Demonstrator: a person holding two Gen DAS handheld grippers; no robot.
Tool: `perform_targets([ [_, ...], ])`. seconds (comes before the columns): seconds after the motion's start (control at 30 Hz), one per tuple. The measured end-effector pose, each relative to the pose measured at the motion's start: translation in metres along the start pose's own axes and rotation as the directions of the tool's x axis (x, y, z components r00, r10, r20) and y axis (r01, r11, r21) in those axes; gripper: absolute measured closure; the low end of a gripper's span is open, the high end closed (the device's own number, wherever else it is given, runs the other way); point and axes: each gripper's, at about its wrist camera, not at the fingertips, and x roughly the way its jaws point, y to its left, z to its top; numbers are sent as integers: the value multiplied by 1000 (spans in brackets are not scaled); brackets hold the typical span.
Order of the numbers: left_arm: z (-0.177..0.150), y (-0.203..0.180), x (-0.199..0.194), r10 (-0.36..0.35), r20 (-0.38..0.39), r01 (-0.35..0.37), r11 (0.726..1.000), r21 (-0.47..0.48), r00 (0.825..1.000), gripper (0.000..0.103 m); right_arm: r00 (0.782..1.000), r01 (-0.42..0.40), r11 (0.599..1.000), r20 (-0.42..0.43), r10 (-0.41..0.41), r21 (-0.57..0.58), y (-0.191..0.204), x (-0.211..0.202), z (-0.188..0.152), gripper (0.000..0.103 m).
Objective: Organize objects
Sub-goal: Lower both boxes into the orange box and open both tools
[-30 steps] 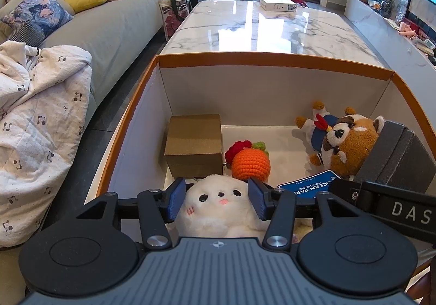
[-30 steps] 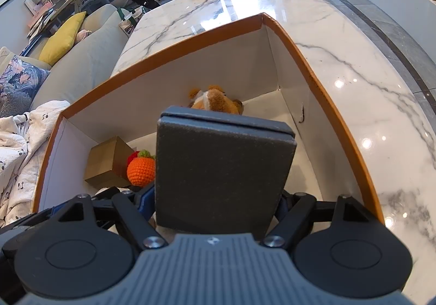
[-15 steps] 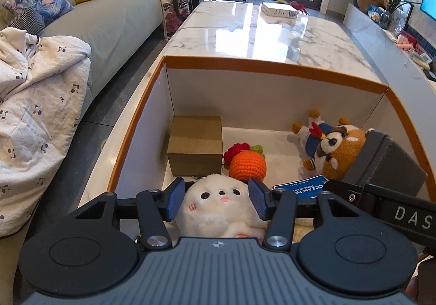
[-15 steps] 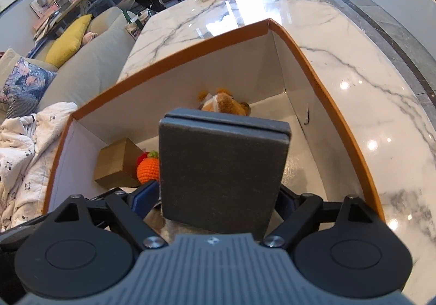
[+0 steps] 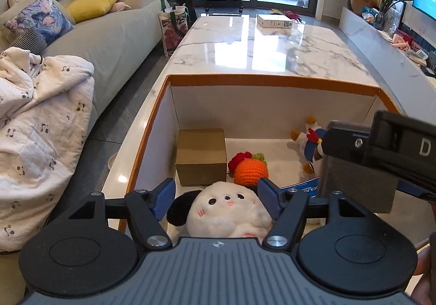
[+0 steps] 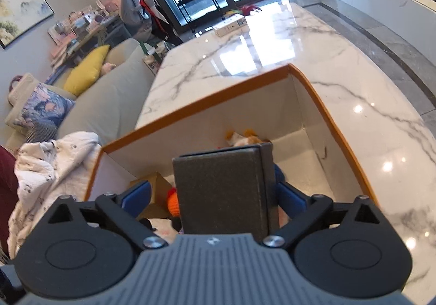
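Note:
An orange-rimmed white storage box stands on the marble table. Inside it lie a brown cardboard box, an orange crocheted fruit, a duck plush and a blue card. A white dog plush with a black ear sits between the fingers of my left gripper, whose jaws stand wide and clear of it. A dark grey box stands upright between the fingers of my right gripper, over the storage box; the left blue pad is apart from it.
A white carton lies at the far end of the marble table. A grey sofa with cushions and a white blanket runs along the left. A low marble shelf runs along the right.
Both grippers have risen and pulled back from the storage box. The left jaws have spread wider off the dog plush, showing its black ear. The right jaws have widened around the grey box.

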Motion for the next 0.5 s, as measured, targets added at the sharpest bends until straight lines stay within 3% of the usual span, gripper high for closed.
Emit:
perform_targets([
  [0.13,0,2,0,2,-5,-2,1000,-3,1000,24,999,-33,999,21,33,0,1,-6,3,5],
  [0.5,-1,5,-9,5,5,-6,1000,7,1000,24,999,32,999,-7,-32,-18,1,-8,0,5],
])
